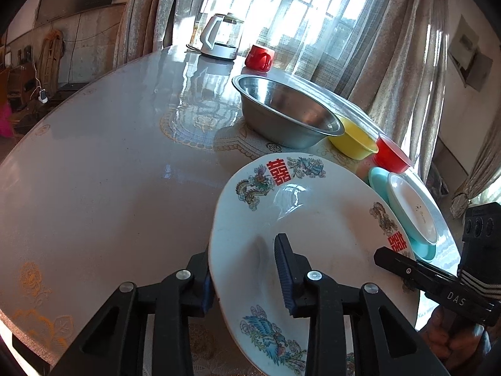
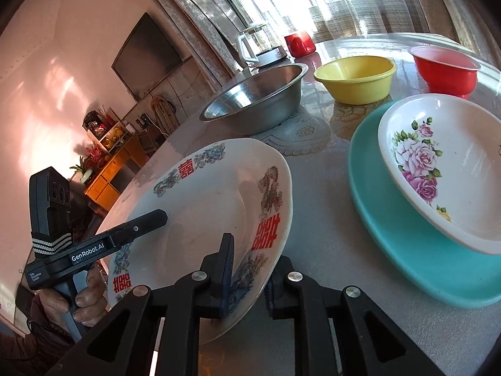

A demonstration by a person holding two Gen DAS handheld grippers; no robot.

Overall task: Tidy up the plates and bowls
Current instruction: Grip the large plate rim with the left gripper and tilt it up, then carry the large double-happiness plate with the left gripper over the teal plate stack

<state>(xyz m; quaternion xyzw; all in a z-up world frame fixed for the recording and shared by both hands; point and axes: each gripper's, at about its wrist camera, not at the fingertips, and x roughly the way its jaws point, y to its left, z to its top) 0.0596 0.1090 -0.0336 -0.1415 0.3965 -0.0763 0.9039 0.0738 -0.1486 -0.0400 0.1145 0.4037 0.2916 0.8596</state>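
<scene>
My left gripper: clamped on near rim of the white round ceramic plate with dragon and phoenix prints.
My right gripper: clamped on its opposite rim.
Plate: tilted above the glossy round table.
Beyond: steel basin, yellow plastic bowl.

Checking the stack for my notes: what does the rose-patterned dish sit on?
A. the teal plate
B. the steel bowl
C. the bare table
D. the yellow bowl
A: the rose dish rests inside the teal plate, apart from the bowls.
</scene>
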